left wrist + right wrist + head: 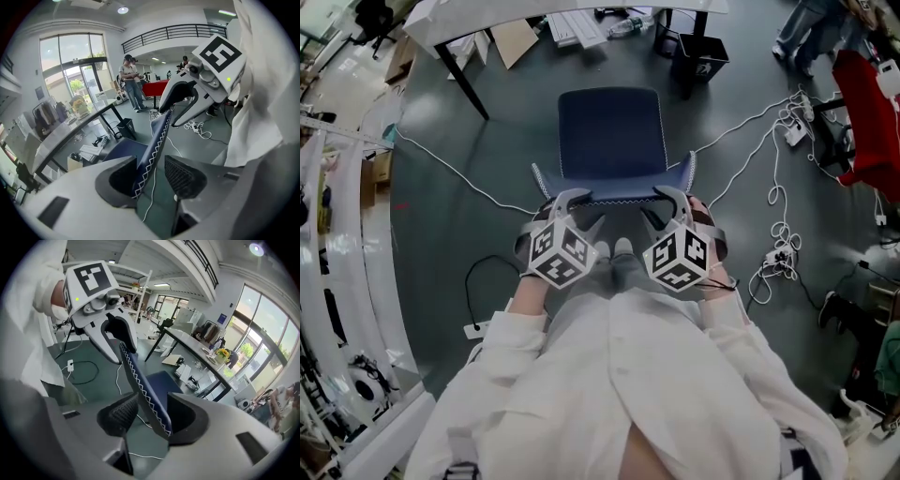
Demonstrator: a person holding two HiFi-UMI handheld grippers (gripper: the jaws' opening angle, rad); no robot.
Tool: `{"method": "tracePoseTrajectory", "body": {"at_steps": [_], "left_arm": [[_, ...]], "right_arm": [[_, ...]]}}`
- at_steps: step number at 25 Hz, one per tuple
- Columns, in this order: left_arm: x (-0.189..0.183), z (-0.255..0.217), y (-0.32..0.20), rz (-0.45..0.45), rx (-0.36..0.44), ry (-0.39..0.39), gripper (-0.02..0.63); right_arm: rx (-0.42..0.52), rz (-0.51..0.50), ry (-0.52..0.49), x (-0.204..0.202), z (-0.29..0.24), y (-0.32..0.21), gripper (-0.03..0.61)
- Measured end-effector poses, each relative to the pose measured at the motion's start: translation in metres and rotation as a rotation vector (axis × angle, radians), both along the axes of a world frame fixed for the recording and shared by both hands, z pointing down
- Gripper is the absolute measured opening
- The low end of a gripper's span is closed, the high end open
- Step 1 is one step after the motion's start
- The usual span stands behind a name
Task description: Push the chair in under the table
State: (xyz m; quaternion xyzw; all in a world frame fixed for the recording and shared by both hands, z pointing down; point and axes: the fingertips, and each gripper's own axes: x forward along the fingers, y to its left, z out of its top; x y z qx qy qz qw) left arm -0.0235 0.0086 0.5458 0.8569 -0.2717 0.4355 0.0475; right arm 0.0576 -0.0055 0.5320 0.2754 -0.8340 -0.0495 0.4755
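Now left gripper [581, 208], right gripper [658, 206], jaws apart, astride chair backrest [614, 190]

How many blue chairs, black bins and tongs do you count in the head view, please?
blue chair: 1
black bin: 1
tongs: 2, the left tongs and the right tongs
Total: 4
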Motion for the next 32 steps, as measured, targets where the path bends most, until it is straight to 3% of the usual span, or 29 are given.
{"method": "tracePoseTrajectory", "body": {"at_steps": [10, 14, 18, 24, 32], "left_arm": [[-0.001, 0.011, -0.006, 0.04, 0.008, -0.041, 0.176], [-0.004, 0.013, -0.009, 0.057, 0.009, -0.075, 0.136], [-0.003, 0.013, -0.011, 0.059, -0.019, -0.086, 0.124], [-0.001, 0.015, -0.012, 0.086, -0.059, -0.097, 0.114], [0.008, 0.011, -0.02, 0.122, -0.046, -0.09, 0.109]], "right_arm": [[-0.003, -0.049, 0.055, -0.004, 0.013, -0.002, 0.165], [-0.002, -0.037, 0.04, -0.005, 0.013, -0.005, 0.15], [-0.012, -0.027, 0.017, -0.005, 0.013, -0.006, 0.15], [-0.041, -0.011, 0.061, -0.005, 0.015, -0.009, 0.147], [-0.04, -0.016, 0.058, 0.002, 0.014, -0.018, 0.149]]}}
